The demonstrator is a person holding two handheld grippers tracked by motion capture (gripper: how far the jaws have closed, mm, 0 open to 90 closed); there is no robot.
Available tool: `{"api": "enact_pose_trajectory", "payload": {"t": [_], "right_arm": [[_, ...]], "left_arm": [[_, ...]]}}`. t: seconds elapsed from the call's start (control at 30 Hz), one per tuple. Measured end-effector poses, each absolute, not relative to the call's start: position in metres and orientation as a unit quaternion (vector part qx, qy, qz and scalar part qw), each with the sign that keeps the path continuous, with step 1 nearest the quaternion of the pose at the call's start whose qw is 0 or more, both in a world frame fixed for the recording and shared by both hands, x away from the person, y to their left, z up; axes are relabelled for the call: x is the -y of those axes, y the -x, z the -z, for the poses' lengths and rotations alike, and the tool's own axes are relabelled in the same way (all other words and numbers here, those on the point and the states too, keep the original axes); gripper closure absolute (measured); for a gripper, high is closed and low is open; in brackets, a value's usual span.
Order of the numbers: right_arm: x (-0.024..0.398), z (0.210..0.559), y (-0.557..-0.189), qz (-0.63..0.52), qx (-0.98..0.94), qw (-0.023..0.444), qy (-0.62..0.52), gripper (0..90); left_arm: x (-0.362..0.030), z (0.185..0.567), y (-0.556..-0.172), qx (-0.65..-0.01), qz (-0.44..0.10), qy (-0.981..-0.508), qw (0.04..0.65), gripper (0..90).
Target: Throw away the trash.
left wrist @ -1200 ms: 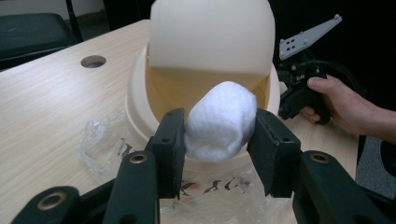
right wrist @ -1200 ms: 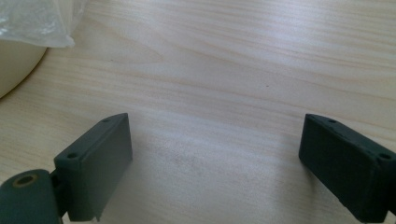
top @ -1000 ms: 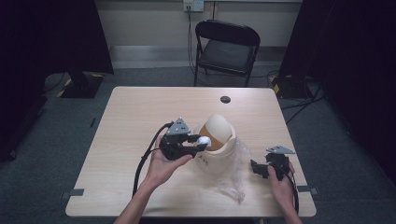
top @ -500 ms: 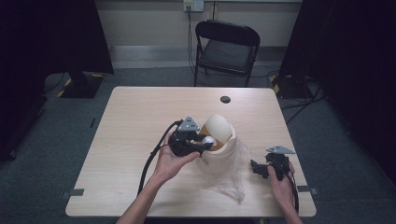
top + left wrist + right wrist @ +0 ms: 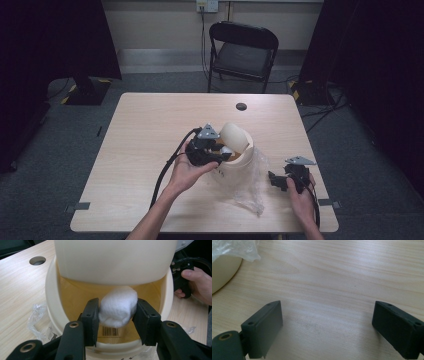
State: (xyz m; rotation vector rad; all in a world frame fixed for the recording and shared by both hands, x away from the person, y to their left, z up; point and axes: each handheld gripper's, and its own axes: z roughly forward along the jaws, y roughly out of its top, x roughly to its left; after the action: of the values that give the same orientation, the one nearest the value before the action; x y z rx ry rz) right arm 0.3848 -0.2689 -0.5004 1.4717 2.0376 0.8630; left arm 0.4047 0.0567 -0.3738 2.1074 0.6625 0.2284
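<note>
We hold a white wad in the left claw over the open cream bin.

Our left claw (image 5: 117, 312) pinches the soft white wad (image 5: 118, 307) between both pads, at the centre of the left gripper view, just inside the mouth of the cream bin (image 5: 51, 297), under its raised lid (image 5: 113, 260). Crumpled clear plastic (image 5: 250, 187) lies beside the bin on the table (image 5: 145, 130). At the lower right of the high view, our right claw (image 5: 327, 325) gapes wide and empty over bare wood.
</note>
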Motion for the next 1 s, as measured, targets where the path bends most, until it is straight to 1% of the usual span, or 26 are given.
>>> {"api": "enact_pose_trajectory", "payload": {"t": [0.23, 0.3, 0.7, 0.93, 1.0], "right_arm": [[0.269, 0.500, -0.385, -0.315, -0.744, 0.239, -0.538, 8.9], [0.269, 0.500, -0.385, -0.315, -0.744, 0.239, -0.538, 8.9], [0.269, 0.500, -0.385, -0.315, -0.744, 0.240, -0.538, 8.9], [0.269, 0.500, -0.385, -0.315, -0.744, 0.239, -0.538, 8.9], [0.269, 0.500, -0.385, -0.315, -0.744, 0.239, -0.538, 8.9]], "left_arm": [[-0.049, 0.375, -0.409, -0.267, -0.088, -0.861, 0.423, 57.3], [-0.048, 0.377, -0.411, -0.272, -0.082, -0.861, 0.422, 57.3], [-0.045, 0.377, -0.413, -0.277, -0.088, -0.862, 0.415, 56.9], [-0.046, 0.377, -0.413, -0.277, -0.083, -0.859, 0.423, 54.8], [-0.047, 0.375, -0.413, -0.274, -0.084, -0.858, 0.425, 52.2]]}}
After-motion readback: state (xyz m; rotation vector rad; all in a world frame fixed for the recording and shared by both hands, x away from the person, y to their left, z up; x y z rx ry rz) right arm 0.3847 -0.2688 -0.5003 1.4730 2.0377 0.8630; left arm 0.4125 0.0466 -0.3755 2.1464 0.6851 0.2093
